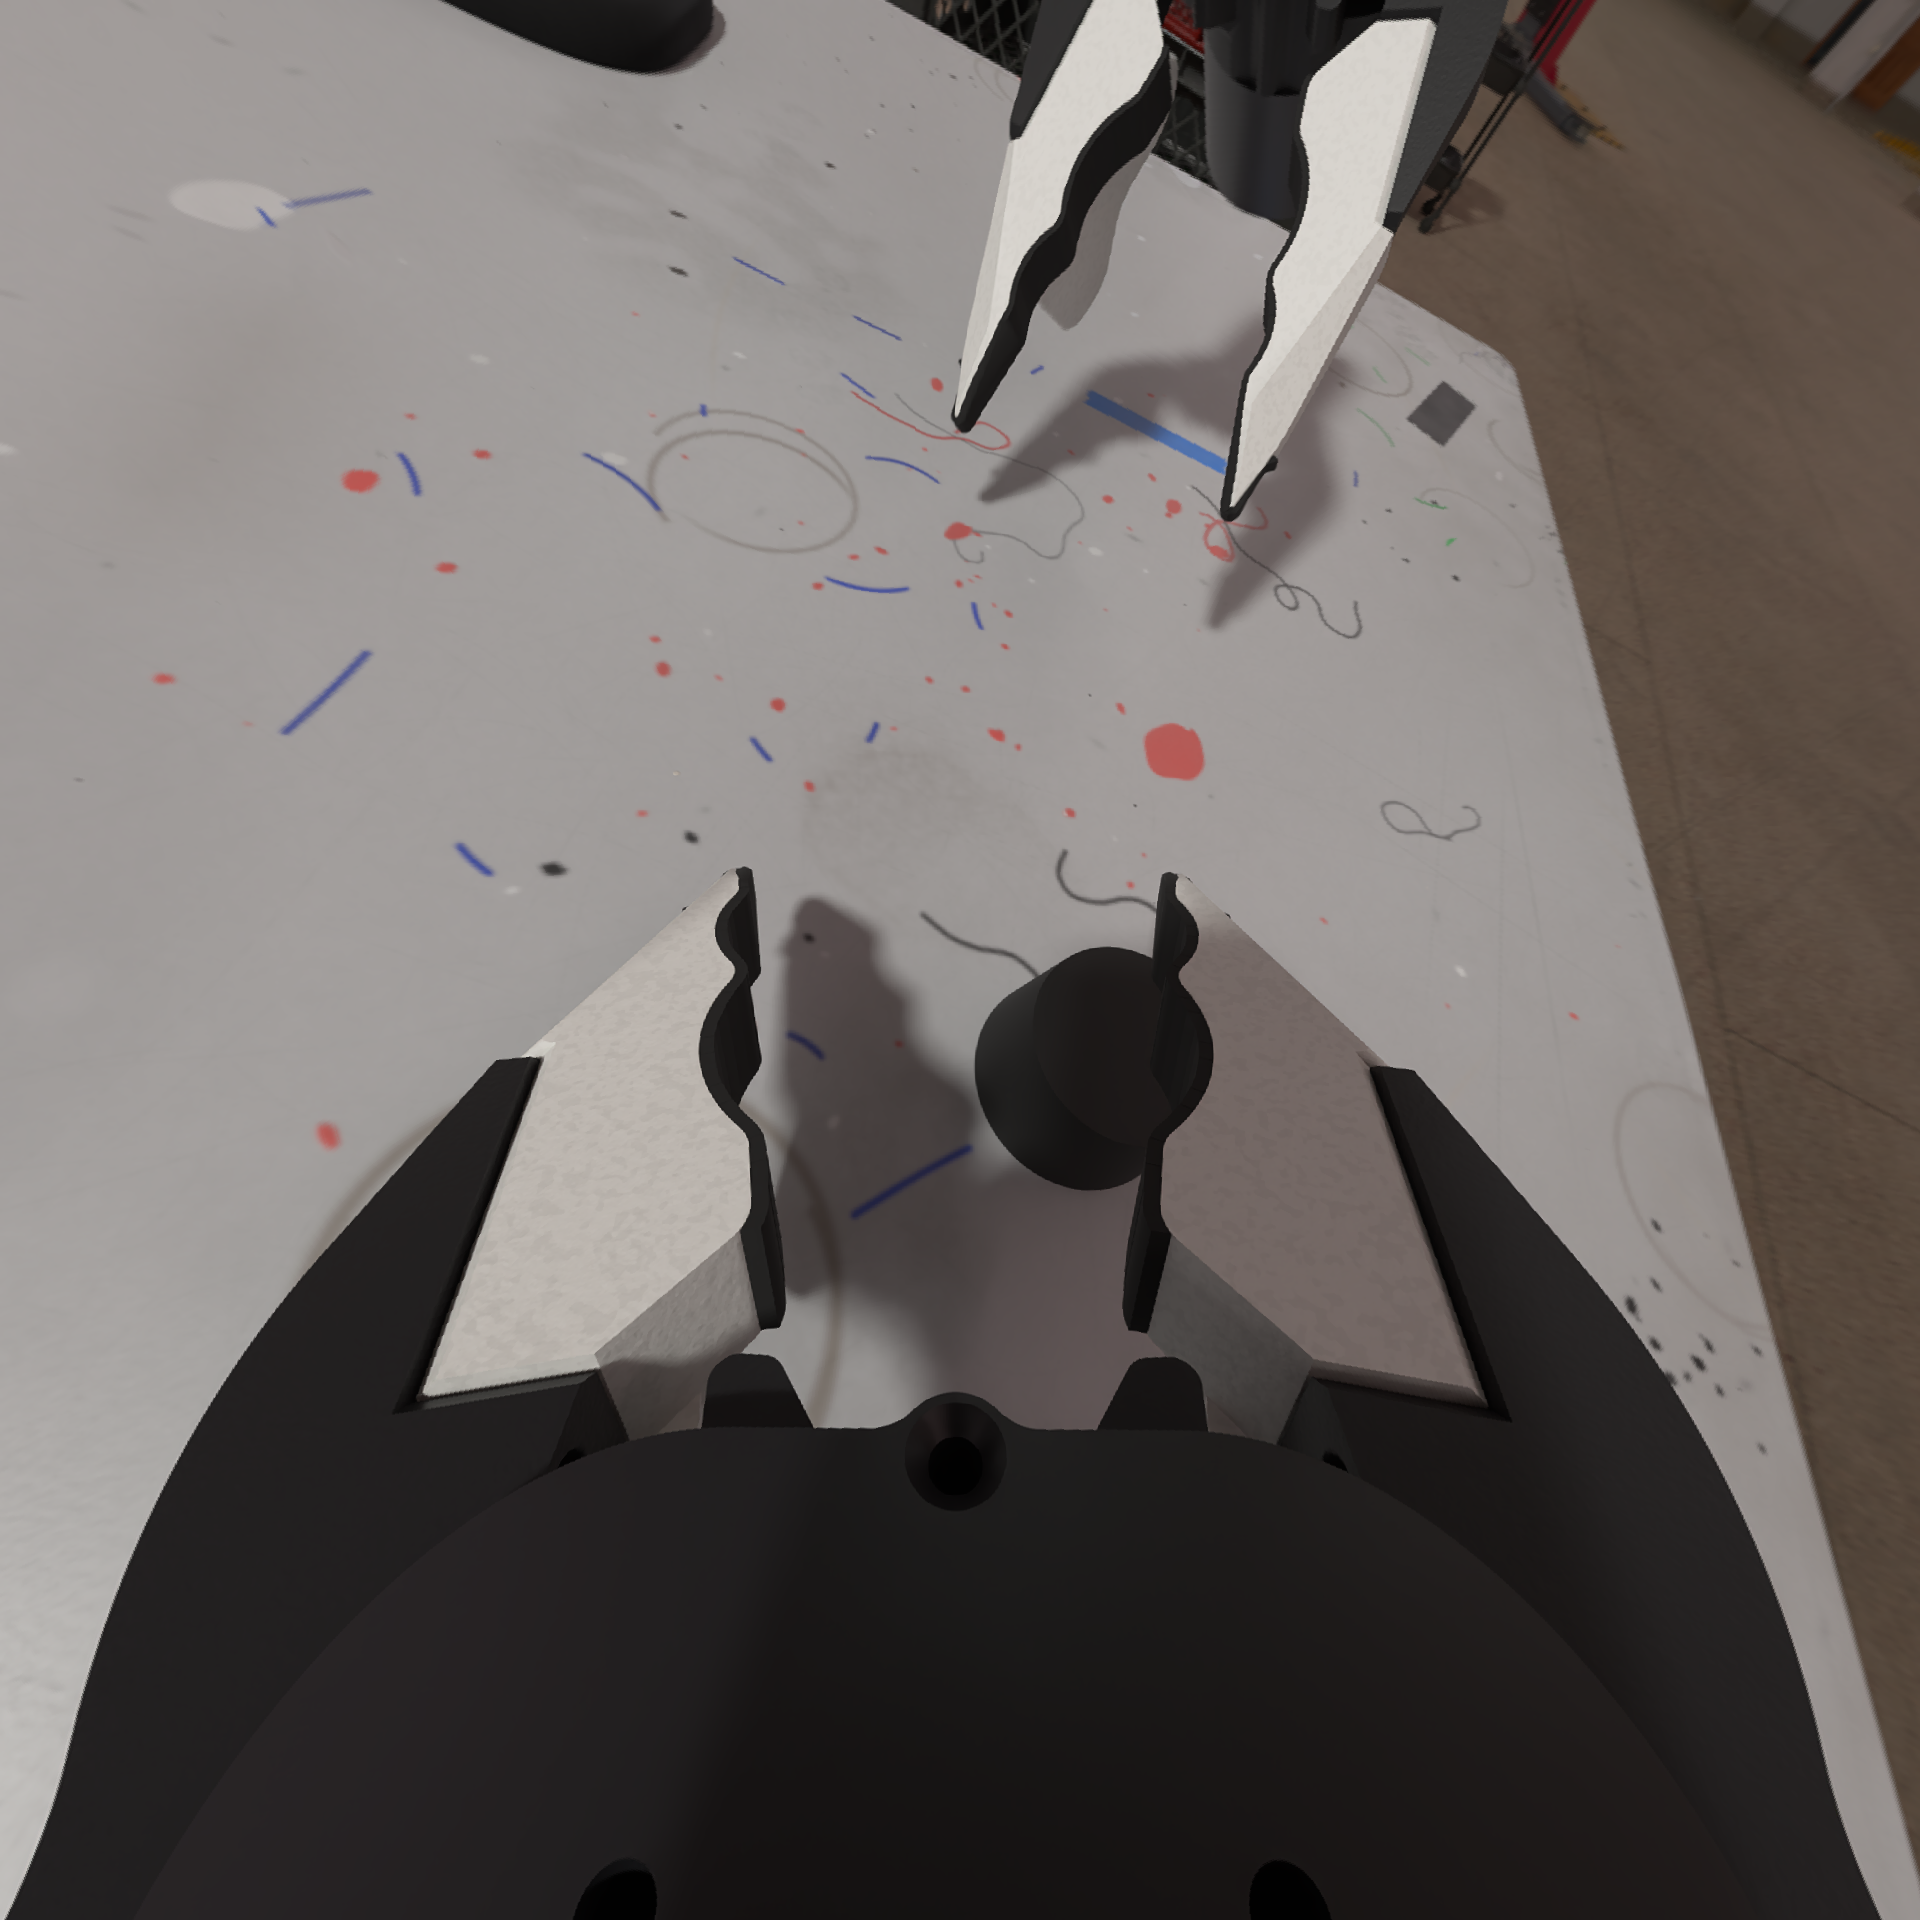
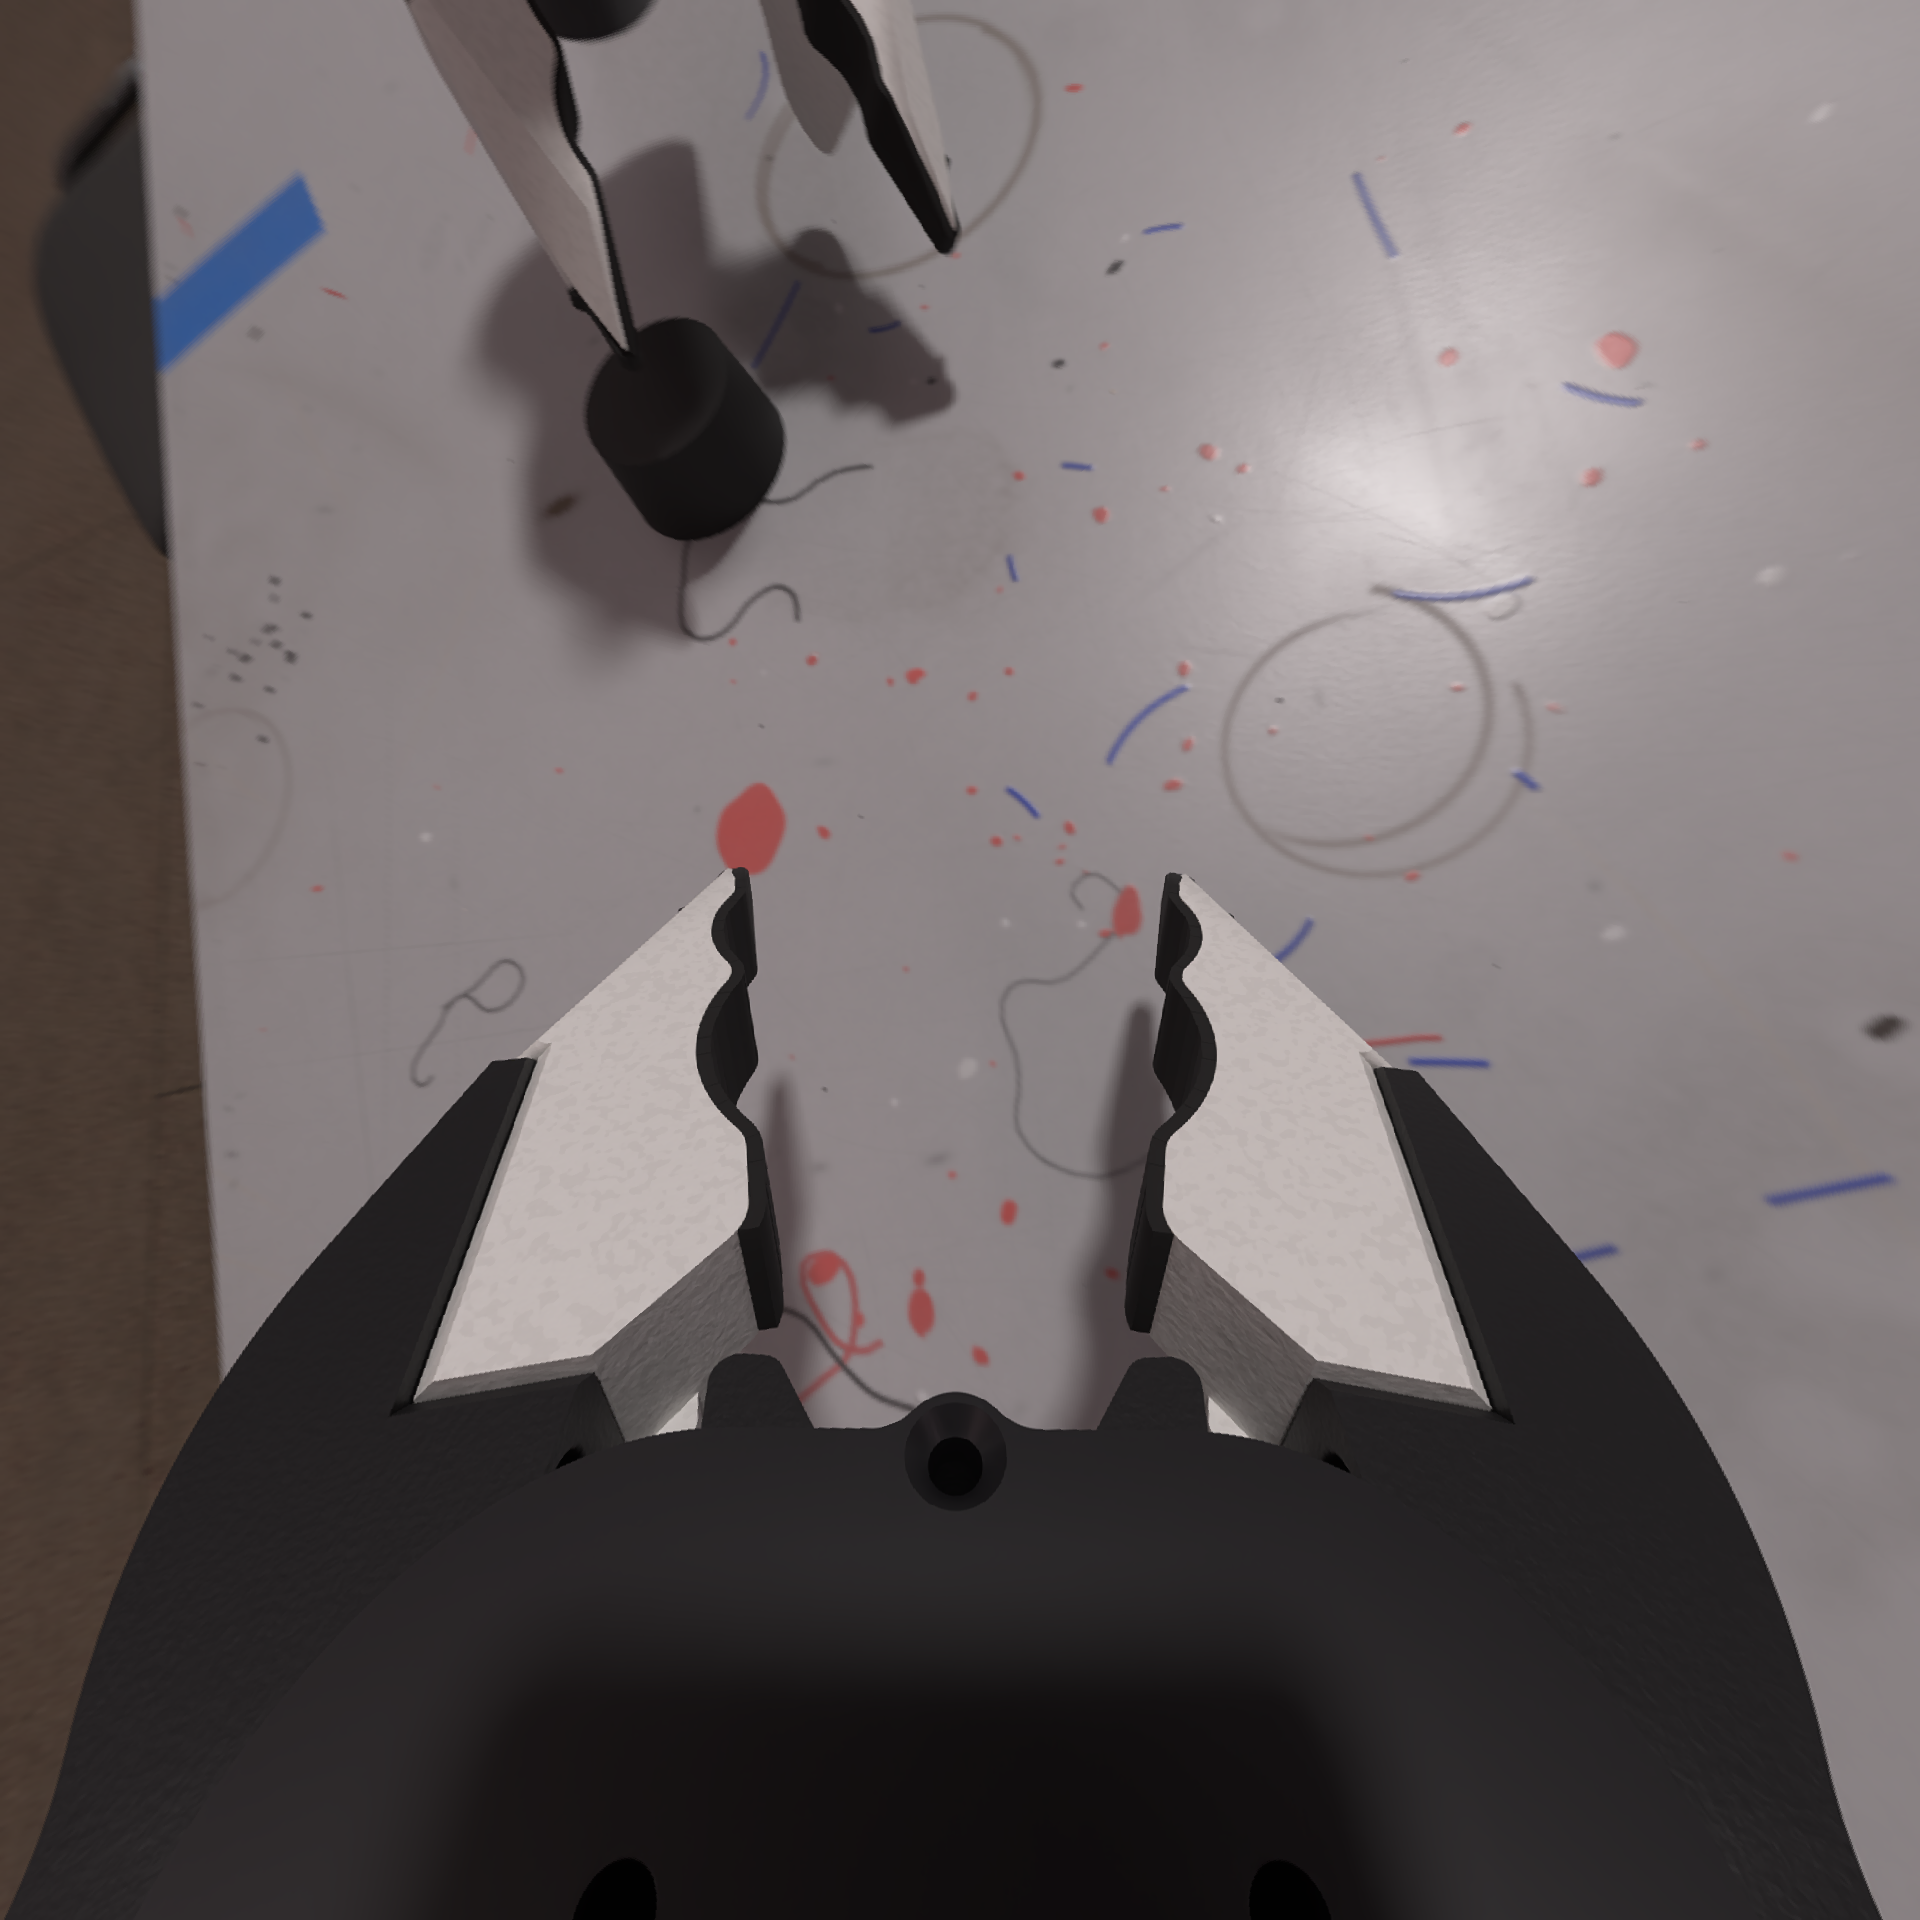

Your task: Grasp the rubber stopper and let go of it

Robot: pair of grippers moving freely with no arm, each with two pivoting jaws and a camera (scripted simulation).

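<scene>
A: Left gripper point(image 1: 956, 883), what are the fingers doing?

B: Spread wide, gripping nothing. White fingers with wavy black pads. The black tapered rubber stopper point(image 1: 1081, 1070) lies on its side on the bench, between the fingers but hard against the right one point(image 1: 1179, 997); that pad overlaps its edge. Clear gap to the left finger point(image 1: 732, 1039).

A: Actual contact?

B: Looks touching. In the right wrist view the stopper point(image 2: 681, 431) sits at the tip of one far finger point(image 2: 597, 260), the other far finger is well apart from it.

A: Right gripper point(image 2: 956, 883)?

B: Also spread, nothing between its fingers, only bench. Stopper is well ahead of its tips and off to the left. From the left wrist view the right gripper point(image 1: 1096, 468) points tips-down, tips close to the surface; cannot tell if they touch.

A: Bench?

B: Grey worn bench point(image 1: 520, 623) with red spatter, blue pen strokes, pencil circles and scribbles. Strip of blue tape point(image 2: 239, 270) left of the far fingers in the right wrist view. Brown floor point(image 1: 1766, 520) beyond the bench edge.
</scene>
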